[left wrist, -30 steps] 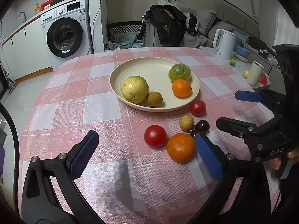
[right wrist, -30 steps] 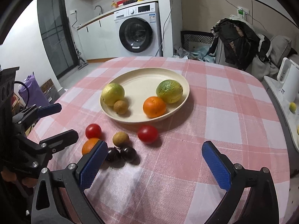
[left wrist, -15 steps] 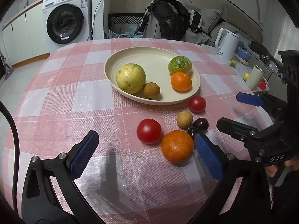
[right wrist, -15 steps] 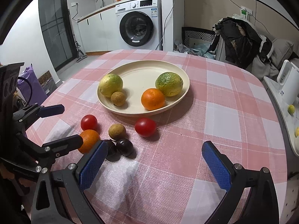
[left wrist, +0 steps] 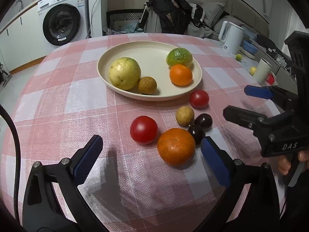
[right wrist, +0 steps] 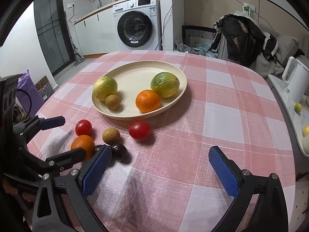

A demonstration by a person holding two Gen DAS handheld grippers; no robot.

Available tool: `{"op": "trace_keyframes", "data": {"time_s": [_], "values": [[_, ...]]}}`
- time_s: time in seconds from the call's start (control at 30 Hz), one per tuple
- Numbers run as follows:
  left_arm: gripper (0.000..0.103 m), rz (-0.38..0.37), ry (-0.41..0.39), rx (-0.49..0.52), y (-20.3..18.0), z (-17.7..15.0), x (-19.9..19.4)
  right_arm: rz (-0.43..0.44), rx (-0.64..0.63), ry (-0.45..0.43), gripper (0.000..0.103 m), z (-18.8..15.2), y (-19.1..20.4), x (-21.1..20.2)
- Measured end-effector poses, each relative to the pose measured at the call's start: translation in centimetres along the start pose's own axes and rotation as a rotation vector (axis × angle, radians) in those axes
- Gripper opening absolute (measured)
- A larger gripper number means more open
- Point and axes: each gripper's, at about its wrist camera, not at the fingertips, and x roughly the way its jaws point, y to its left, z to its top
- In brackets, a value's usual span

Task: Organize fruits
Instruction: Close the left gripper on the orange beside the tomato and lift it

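A cream plate (left wrist: 135, 46) (right wrist: 135, 71) on the pink checked table holds a yellow fruit (left wrist: 124, 73), a green fruit (left wrist: 179, 57), an orange (left wrist: 181, 74) and a small brown fruit (left wrist: 147, 85). Loose on the cloth lie two tomatoes (left wrist: 143, 129) (left wrist: 199, 98), an orange (left wrist: 176, 146), a small brown fruit (left wrist: 184, 115) and two dark plums (left wrist: 203, 121). My left gripper (left wrist: 150, 160) is open, low over the cloth, just short of the loose orange and tomato. My right gripper (right wrist: 160, 172) is open and empty, its left finger beside the plums (right wrist: 118, 151).
A white kettle (left wrist: 230, 36), a cup (left wrist: 261, 70) and small yellow fruits (left wrist: 252, 70) sit on a side counter to the right. A washing machine (left wrist: 61, 25) and a chair piled with clothes (left wrist: 170, 13) stand beyond the table.
Both grippers have moved forward and lower toward the loose fruits; the fruits look larger and nearer. Both stay open. No fruit has moved.
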Motion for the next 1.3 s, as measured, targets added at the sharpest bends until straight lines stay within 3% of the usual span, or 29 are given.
{"op": "trace_keyframes", "data": {"time_s": [0.17, 0.33, 0.4, 0.7, 1.3], "values": [[0.080, -0.060, 0.017, 0.022, -0.6, -0.1, 0.0, -0.009, 0.018, 0.007, 0.103, 0.1, -0.4, 0.2], [0.068, -0.092, 0.030, 0.049, -1.4, -0.3, 0.1, -0.011, 0.025, 0.012, 0.103, 0.2, -0.6, 0.3], [0.056, -0.107, 0.035, 0.053, -1.5, -0.4, 0.1, -0.011, 0.024, 0.013, 0.103, 0.2, -0.6, 0.4], [0.037, -0.136, 0.024, 0.049, -1.3, -0.4, -0.1, 0.016, -0.034, 0.046, 0.103, -0.4, 0.7, 0.9], [0.036, -0.115, -0.058, 0.053, 0.0, 0.5, -3.1, 0.038, -0.024, 0.059, 0.102, -0.7, 0.6, 1.4]]}}
